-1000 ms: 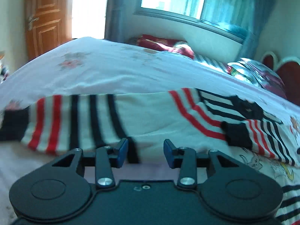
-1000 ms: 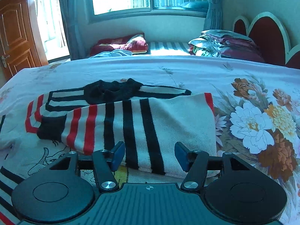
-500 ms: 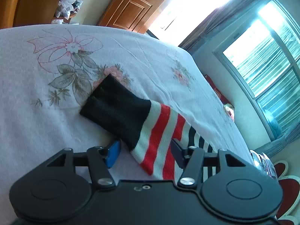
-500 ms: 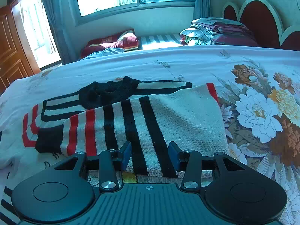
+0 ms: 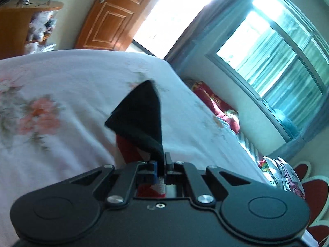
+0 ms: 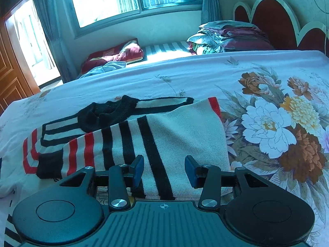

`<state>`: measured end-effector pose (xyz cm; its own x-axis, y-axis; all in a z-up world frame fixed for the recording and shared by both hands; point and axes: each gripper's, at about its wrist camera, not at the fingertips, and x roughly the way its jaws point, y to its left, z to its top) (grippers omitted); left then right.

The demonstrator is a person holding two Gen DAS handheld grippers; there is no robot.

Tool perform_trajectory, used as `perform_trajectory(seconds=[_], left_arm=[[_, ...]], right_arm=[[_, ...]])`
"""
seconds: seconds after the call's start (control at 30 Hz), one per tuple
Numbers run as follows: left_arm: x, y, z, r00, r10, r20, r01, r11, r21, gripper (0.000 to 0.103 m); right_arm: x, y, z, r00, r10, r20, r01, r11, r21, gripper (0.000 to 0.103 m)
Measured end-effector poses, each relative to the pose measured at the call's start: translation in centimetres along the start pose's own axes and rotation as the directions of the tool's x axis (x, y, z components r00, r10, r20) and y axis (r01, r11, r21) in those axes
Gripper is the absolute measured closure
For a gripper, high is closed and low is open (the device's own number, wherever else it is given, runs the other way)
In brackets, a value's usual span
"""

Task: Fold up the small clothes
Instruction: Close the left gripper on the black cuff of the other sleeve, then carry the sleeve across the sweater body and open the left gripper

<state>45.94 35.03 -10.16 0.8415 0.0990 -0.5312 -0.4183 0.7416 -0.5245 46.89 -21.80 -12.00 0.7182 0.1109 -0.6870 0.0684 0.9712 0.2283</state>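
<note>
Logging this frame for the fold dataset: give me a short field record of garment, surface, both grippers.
garment: striped sweater, cream with black and red stripes, lying on the bed
collar: black, at the far side of the sweater
right sleeve: already folded across the body
left sleeve: black cuff lifted off the bed
surface: bed, floral sheet
left gripper: shut on the cuff
right gripper: open, fingers over the sweater's near edge, nothing held

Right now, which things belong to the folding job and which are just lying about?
In the job:
- striped sweater
- its black cuff, pinched in the left tongs
- right tongs, open

Lying about:
- red pillow
- stacked bedding
</note>
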Motion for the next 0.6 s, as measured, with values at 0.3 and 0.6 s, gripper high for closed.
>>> perform_trajectory(seconds=[0.3,0.6], left_arm=[[3.9,-19.6,-8.9,0.967,-0.147,-0.206,0.214,0.912,0.351,0.099],[4.2,-32.7,-25.5,0.898,-0.113,-0.426,0.397,0.626,0.671,0.099]], right_arm=[[-1.2,-4.5,0.5,0.999,0.027,0.028,-0.029,0.998,0.060,0.058],[-2.3,-10.0,0.4,0.998,0.052,0.025,-0.055,0.984,0.168,0.058]])
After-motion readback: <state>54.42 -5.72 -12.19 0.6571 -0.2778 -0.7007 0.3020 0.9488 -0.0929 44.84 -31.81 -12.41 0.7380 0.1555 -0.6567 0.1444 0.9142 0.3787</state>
